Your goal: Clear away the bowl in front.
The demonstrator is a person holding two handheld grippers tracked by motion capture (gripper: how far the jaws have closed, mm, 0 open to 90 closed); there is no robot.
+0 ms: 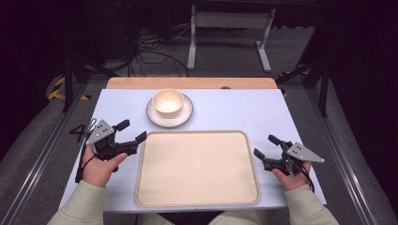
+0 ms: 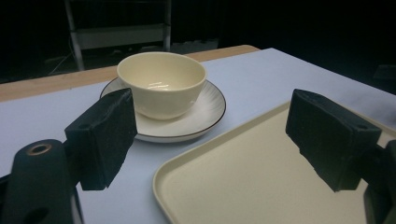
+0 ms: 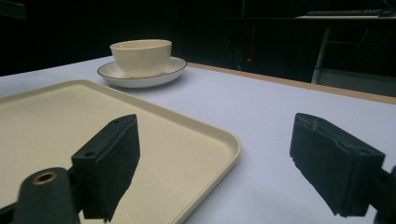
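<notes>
Both tools idle, nothing gripped. Left tool (image 1: 133, 131) at the left-centre of the high view, jaws apart, just beside the tray's (image 1: 141, 159) upper-left corner. Right tool (image 1: 265, 146) at the right-centre, jaws also spread wide, just off the tray's right edge.

Bowl (image 1: 168, 102) sits upright on the saucer (image 1: 186, 116), upper centre of the high view, just beyond the tray's far edge, on the blue tabletop (image 1: 234, 108). In the left gripper view the bowl (image 2: 161, 83) is dead ahead between the jaws, so my read is the left tool goes for it first.

Orientation: bowl and saucer are round, no long axis, mouth facing up. Tray is a rounded rectangle, long axis running left-right across the frame, flat and bare.

Risks, as I judge them:
- Bowl is loose on the saucer. Pinching the saucer rim and lifting could tilt it and slide the bowl off.
- Grabbing the bowl wall with one jaw inside: glazed, curved, likely slippery. Could rotate in the grip.
- Low approach from the left could clip the tray's raised lip and shove the tray.
- Saucer rim is thin and close to the tabletop, so jaws may scrape the surface before getting under.
</notes>
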